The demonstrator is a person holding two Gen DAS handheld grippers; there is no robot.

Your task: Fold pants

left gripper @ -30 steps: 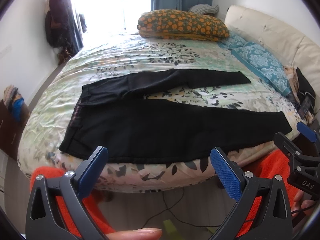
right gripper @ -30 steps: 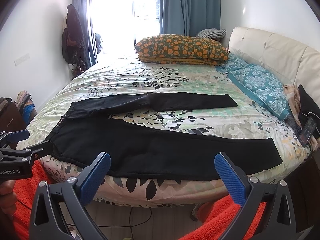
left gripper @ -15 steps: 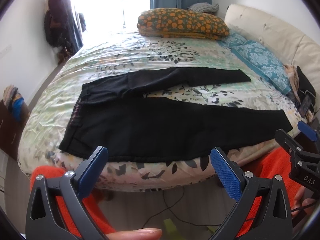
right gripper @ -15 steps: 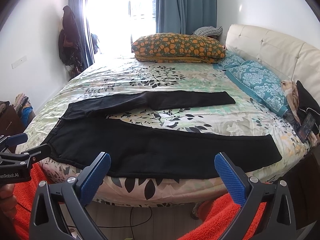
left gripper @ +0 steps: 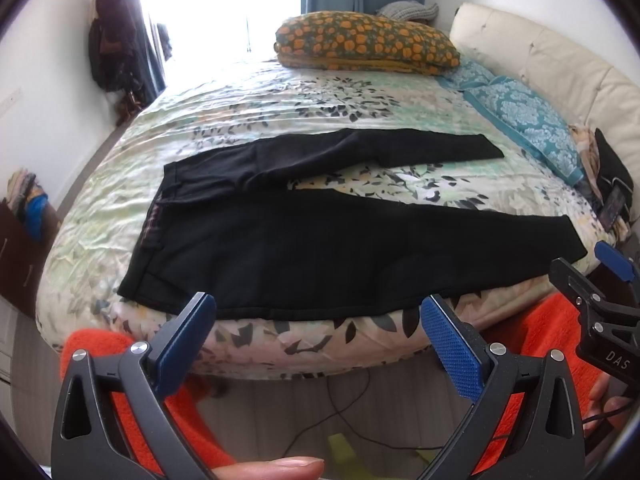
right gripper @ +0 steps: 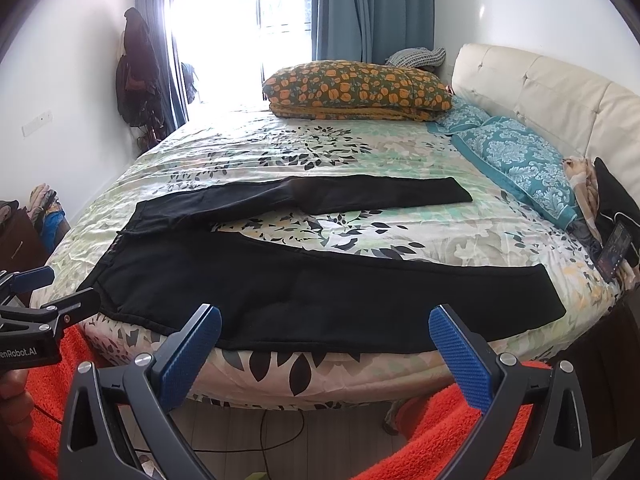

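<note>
Left wrist view: the left gripper (left gripper: 318, 322) has its fingers spread wide, nothing between them.
Pants, from the left: the black pants (left gripper: 340, 248) lie flat on the bed (left gripper: 280, 344) just beyond the fingertips, waistband toward the left finger's side, both legs running out past the right finger.
Legs: they lie apart in a V with bedspread showing between them, so no fold looks made yet.
Right wrist view: the right gripper (right gripper: 324, 330) is also spread wide and empty, short of the bed edge.
Pants, from the right: the near leg's hem edge lies just past the fingertips; the far leg is well beyond.
Done: the pants are spread out, it seems.
Left: laying leg on leg, then folding across the length.
</note>
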